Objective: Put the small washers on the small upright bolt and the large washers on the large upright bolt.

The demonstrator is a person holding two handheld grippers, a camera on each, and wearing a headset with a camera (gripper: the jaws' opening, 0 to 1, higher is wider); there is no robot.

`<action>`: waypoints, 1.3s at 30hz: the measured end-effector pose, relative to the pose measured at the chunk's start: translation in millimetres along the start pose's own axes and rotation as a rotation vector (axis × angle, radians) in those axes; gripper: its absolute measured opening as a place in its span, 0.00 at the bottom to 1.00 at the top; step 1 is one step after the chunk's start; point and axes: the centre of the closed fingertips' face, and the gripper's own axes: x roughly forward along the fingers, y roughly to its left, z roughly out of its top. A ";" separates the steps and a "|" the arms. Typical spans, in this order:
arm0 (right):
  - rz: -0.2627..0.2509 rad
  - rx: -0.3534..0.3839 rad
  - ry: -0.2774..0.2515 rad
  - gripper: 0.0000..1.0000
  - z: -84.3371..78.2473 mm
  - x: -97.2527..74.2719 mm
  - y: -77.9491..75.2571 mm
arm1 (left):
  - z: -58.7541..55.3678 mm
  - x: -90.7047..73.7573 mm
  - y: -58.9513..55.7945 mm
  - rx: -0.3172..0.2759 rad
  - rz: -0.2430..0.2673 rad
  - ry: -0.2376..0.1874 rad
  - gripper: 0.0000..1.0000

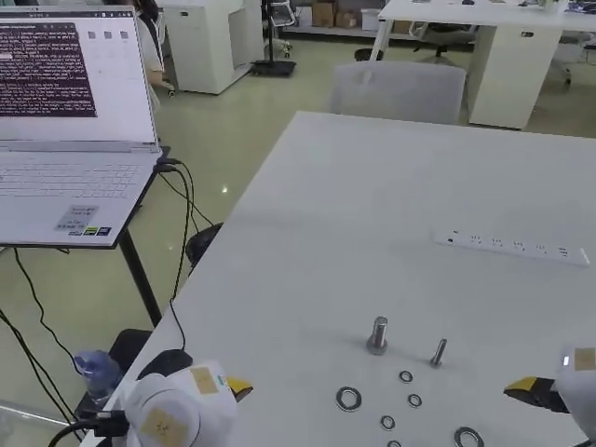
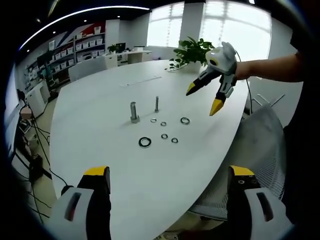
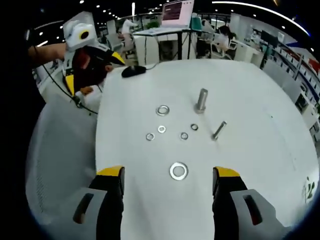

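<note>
The left tool [image 2: 170, 172] is spread wide, its yellow-tipped grey jaws empty and raised clear of the bench [image 2: 85, 125]. The right tool [image 3: 169, 172] is just as wide open and holds nothing. A large washer [image 3: 178, 170] lies flat on the bench ahead of it, in line with the gap between its jaws, and neither tip touches it. The other large washer [image 3: 163, 110] lies flat near the large bolt [image 3: 201, 100], a thick silvery bolt standing on its head. The small bolt [image 3: 218, 130], much thinner, stands near it. Four small washers [image 3: 161, 129], thin bright metal rings, lie scattered between the two large ones in front of the bolts. All six washers rest on the bench top, which is smooth matt white with a rounded edge. A white power strip [image 1: 512, 247] lies further back. In the left gripper view the right tool is held out over the bench edge by an outstretched arm in a dark sleeve, with its tips angled downward.
</note>
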 end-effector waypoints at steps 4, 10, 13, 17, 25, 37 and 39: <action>0.001 -0.026 0.022 0.72 -4.1 6.8 -2.2 | -0.8 2.6 -1.5 0.020 -0.010 0.012 0.98; 0.018 -0.073 0.061 0.67 -7.2 14.2 -5.2 | -3.3 4.2 -3.9 0.027 -0.025 0.024 0.95; 0.026 -0.090 0.075 0.66 -8.8 18.8 -9.6 | -3.4 4.4 -4.2 0.016 -0.030 0.027 0.93; 0.029 -0.091 0.080 0.65 -6.6 24.7 -16.3 | -1.3 4.3 -0.3 0.026 -0.021 0.017 0.92; 0.065 -0.156 0.145 0.60 -11.8 40.3 -18.5 | -7.5 7.7 1.3 0.049 -0.024 0.045 0.89; 0.102 -0.214 0.205 0.55 -22.4 54.2 -16.6 | -13.0 6.5 0.7 0.028 -0.019 0.045 0.87; 0.105 -0.229 0.217 0.53 -25.3 55.7 -17.0 | -13.7 6.5 0.7 0.031 -0.017 0.048 0.87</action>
